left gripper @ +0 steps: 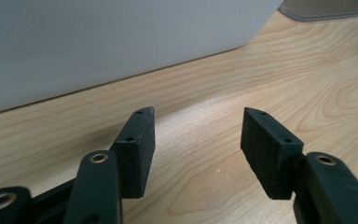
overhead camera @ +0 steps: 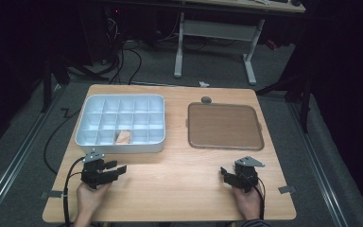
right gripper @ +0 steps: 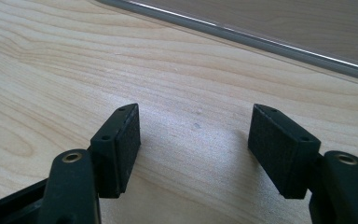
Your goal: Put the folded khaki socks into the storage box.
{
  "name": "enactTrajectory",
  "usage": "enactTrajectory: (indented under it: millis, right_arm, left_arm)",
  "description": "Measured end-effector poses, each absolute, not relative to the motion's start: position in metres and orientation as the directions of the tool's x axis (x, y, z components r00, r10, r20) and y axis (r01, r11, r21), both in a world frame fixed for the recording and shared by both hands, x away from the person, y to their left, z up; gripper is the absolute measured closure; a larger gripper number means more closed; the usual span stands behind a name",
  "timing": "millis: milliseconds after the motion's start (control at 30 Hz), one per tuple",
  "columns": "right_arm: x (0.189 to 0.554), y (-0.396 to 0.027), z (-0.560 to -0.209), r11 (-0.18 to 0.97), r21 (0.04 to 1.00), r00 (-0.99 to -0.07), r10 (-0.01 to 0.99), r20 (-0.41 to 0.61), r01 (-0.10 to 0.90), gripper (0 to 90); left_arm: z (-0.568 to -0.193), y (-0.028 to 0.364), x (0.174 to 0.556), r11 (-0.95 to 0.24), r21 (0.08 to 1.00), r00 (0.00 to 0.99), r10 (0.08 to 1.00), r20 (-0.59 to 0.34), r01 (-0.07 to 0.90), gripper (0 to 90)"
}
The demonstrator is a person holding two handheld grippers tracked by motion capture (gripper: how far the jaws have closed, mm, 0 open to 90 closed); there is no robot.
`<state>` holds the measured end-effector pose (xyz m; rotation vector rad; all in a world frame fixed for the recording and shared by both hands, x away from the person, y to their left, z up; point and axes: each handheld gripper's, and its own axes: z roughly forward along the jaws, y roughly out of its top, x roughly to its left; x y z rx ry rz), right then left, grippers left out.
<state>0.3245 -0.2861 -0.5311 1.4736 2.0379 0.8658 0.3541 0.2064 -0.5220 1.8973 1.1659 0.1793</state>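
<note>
We hold left gripper (overhead camera: 119, 169) and right gripper (overhead camera: 223, 171) spread, empty; left sits near the organizer box (overhead camera: 118, 141), could bump its wall.

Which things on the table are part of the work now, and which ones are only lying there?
Part of the work:
- left gripper, open, nearest the tray
- white compartment tray
- small brown piece in a front-row compartment of that tray
- right gripper, open, holding nothing

Only lying there:
- brown flat tray
- small grey thing behind it
- white scrap at the far table edge
</note>
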Motion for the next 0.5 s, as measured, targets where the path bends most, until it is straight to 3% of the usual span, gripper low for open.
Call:
enactTrajectory:
  millis: [500]
  right_arm:
    - [0.324, -0.286, -0.531, 0.220, 0.727, -0.306, 0.952, -0.014, 0.651, 34.0]
  left_arm:
    - [-0.534, 0.191, 0.350, -0.220, 0.736, 0.555, 0.794, -0.247, 0.641, 43.2]
